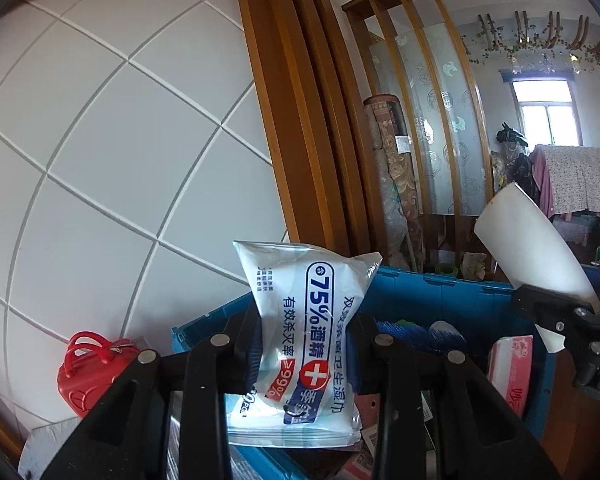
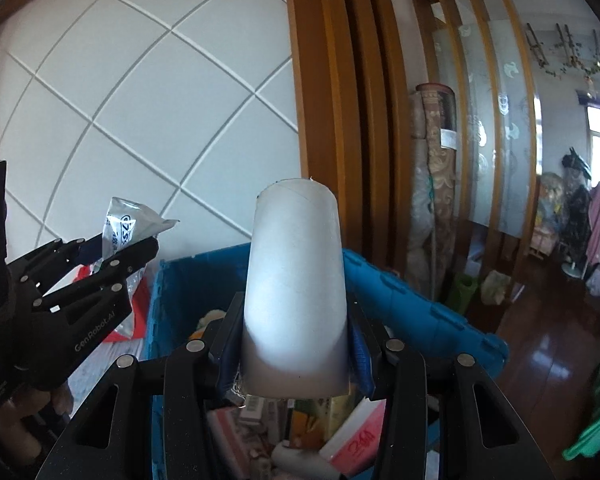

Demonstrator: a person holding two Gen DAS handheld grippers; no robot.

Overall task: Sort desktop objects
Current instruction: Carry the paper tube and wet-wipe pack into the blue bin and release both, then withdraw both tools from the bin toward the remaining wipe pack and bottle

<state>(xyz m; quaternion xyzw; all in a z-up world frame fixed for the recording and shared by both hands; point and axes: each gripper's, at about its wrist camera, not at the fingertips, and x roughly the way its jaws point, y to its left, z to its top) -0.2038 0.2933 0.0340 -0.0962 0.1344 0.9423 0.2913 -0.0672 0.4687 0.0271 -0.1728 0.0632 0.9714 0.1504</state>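
My left gripper [image 1: 306,356] is shut on a white and blue pack of alcohol wet wipes [image 1: 308,320], held upright above a blue plastic crate [image 1: 440,296]. To its right, my right gripper [image 1: 556,316] grips a white cylindrical tube [image 1: 528,240] that tilts up and to the left. In the right wrist view the white tube [image 2: 296,288] stands between the fingers of the right gripper [image 2: 296,364], which is shut on its lower part. The left gripper [image 2: 128,250] with the wipes pack [image 2: 130,222] is at the left. Both are over the blue crate [image 2: 400,300].
Several items lie in the crate, among them a pink tissue pack [image 1: 510,372] [image 2: 356,440]. A red handbag-shaped box [image 1: 88,372] sits left of the crate by the white panelled wall. A rolled carpet [image 1: 392,180] leans on a wooden screen behind.
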